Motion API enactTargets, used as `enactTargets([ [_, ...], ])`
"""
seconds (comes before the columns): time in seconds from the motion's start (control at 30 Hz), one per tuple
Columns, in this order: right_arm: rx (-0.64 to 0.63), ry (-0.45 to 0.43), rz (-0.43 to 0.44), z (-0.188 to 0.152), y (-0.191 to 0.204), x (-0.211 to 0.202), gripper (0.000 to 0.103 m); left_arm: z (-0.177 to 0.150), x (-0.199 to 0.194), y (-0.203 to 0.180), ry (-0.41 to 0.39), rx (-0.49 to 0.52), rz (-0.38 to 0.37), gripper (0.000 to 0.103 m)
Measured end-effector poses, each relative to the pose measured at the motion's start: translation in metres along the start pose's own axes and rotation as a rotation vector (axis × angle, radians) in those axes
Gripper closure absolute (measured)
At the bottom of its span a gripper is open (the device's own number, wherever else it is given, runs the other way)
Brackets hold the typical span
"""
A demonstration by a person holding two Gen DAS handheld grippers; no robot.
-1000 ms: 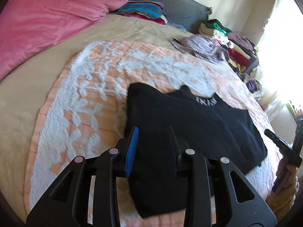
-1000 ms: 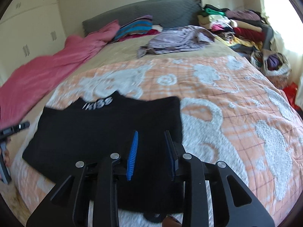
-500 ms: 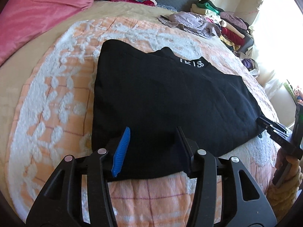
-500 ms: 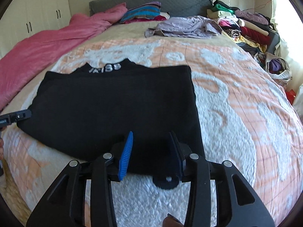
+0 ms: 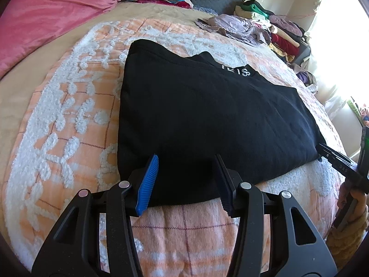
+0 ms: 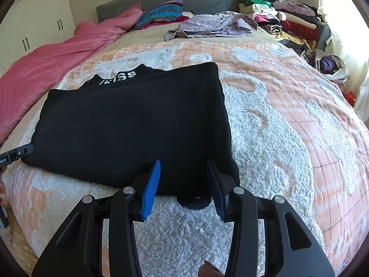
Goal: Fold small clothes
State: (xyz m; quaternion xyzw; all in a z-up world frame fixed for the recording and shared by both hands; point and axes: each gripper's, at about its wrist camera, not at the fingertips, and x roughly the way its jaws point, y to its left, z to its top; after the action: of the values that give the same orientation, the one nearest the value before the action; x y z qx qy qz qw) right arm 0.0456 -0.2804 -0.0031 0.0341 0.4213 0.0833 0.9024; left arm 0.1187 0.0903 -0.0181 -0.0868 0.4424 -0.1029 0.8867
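Note:
A black garment with white lettering at its collar lies folded flat on the orange and white blanket. My left gripper is open, its fingertips over the garment's near left hem with nothing between them. My right gripper is open too, over the near right corner of the same garment. A small black flap sticks out under that corner. The right gripper's tip shows at the garment's right edge in the left wrist view; the left gripper's tip shows at the far left in the right wrist view.
A pink duvet lies along the left of the bed. A crumpled lilac garment and striped pillows lie near the grey headboard. Stacked clothes stand at the back right. The blanket stretches bare to the right.
Both grippers have pulled back toward the near edge of the garment and dropped lower. The garment now lies flat and squared; both grippers stay open.

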Motion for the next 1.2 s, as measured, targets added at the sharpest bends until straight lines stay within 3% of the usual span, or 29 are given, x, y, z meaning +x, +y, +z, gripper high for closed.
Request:
enactTargets([
  [0.3,0.01,-0.009,0.007,-0.005,0.0,-0.009,0.057,-0.004,-0.006,-0.003,-0.008,0.011,0.02,0.063],
  [0.53,0.012,-0.032,0.004,-0.009,0.002,-0.023,0.038,-0.008,-0.016,-0.006,-0.02,0.008,0.017,0.058],
  [0.9,0.002,-0.073,-0.014,-0.014,0.006,-0.042,0.015,-0.013,-0.034,-0.014,-0.046,0.011,0.002,0.037],
  [1.2,-0.041,-0.092,0.027,-0.013,0.029,-0.05,0.011,-0.016,-0.048,-0.005,-0.07,-0.014,0.035,0.014],
])
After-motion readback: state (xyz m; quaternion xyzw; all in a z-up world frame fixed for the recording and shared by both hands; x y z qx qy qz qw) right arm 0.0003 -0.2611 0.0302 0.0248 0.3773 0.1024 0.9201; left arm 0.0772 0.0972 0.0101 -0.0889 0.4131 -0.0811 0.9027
